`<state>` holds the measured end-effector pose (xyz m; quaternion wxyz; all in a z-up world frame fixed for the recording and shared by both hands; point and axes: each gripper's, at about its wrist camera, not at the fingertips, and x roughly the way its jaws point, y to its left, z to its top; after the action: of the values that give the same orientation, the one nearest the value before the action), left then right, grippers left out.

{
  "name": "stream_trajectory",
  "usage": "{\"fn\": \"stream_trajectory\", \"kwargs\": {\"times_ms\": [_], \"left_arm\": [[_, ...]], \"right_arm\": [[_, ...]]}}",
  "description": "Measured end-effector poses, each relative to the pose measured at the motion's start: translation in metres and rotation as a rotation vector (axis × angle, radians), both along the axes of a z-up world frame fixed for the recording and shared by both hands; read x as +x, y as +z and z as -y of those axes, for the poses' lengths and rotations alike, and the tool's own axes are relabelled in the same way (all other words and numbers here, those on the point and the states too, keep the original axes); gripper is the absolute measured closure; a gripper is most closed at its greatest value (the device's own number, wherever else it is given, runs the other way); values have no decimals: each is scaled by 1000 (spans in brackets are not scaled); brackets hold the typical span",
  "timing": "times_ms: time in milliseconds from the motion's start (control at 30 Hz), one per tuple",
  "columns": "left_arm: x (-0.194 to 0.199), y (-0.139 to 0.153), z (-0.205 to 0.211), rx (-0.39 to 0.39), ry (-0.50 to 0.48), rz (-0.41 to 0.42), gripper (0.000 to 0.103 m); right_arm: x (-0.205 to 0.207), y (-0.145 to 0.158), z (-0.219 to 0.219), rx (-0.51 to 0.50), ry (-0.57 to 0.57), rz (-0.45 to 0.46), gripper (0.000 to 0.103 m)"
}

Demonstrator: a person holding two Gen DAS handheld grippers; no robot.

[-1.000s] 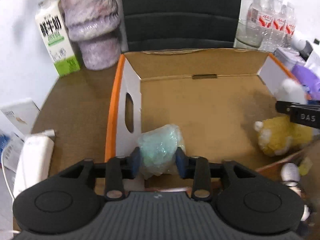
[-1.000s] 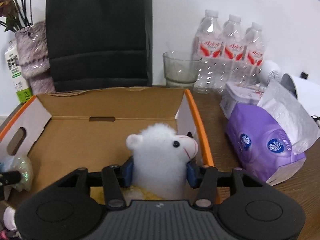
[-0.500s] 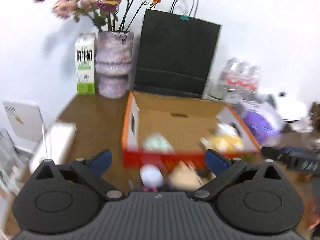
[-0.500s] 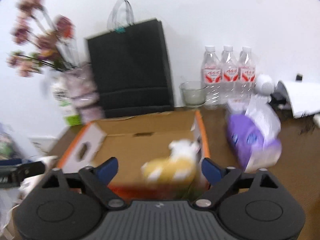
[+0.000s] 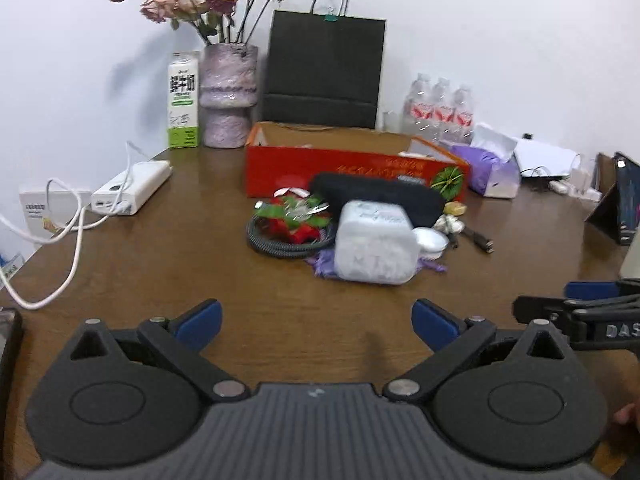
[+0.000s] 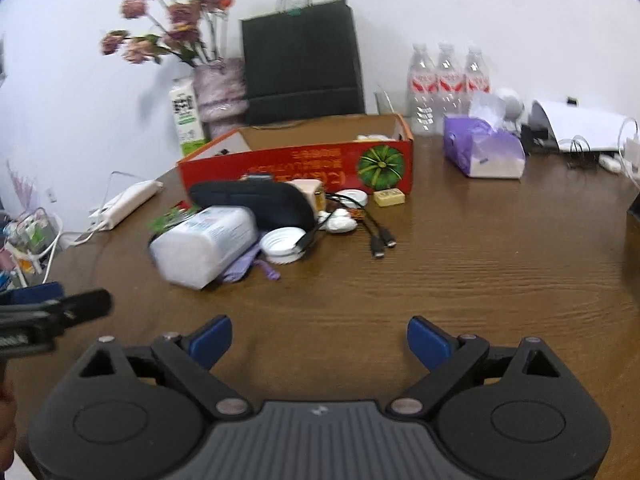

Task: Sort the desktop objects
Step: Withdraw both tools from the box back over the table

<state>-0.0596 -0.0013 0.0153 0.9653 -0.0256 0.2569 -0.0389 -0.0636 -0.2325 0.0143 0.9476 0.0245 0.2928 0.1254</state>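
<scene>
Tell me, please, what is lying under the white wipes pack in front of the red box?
A purple cloth sticks out from beneath the white wipes pack, with a strap trailing toward the white lid. How far it extends under the pack is covered, as is anything else beneath.

Right tongs [image 6: 319,338] gape empty above table [image 6: 480,280], short of clutter.

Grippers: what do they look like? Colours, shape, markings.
Both match. Left gripper and right gripper: matte black body, ribbed grey centre panel, two round black housings, silver pivot pins, angled black linkage arms ending in blue pads. White lettering "DAS" on the right gripper's side, seen from left wrist.
</scene>
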Motion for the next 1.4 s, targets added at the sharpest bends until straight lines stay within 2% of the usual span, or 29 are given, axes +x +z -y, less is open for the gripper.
{"fn": "stream_trajectory", "kwargs": {"times_ms": [167, 300, 500, 633, 767, 1067, 1267, 1333, 1367, 1400], "left_arm": [[3, -8, -1, -3, 9, -31, 0], [17, -16, 3, 34, 34, -151, 0], [13, -19, 2, 34, 29, -149, 0], [15, -20, 9, 83, 32, -163, 0], [15, -20, 8, 84, 33, -164, 0], [15, -20, 7, 85, 32, -164, 0], [14, -19, 5, 80, 20, -164, 0], [14, -10, -1, 45, -21, -136, 0], [15, 0, -8, 18, -20, -97, 0], [18, 9, -13, 4, 0, -56, 0]], "right_arm": [[-6, -8, -5, 8, -19, 25, 9], [-3, -9, 1, 39, -11, 15, 9], [3, -11, 14, 113, -38, -23, 9], [3, -14, 2, 57, -18, -31, 9], [-2, -14, -8, -9, 15, -7, 9], [1, -15, -3, 19, 15, -29, 9], [0, -17, -13, -50, 58, -48, 8], [3, -15, -15, -70, 90, -67, 8], [6, -12, -14, -72, 106, -78, 11], [9, -9, -12, -63, 125, -81, 19]]}}
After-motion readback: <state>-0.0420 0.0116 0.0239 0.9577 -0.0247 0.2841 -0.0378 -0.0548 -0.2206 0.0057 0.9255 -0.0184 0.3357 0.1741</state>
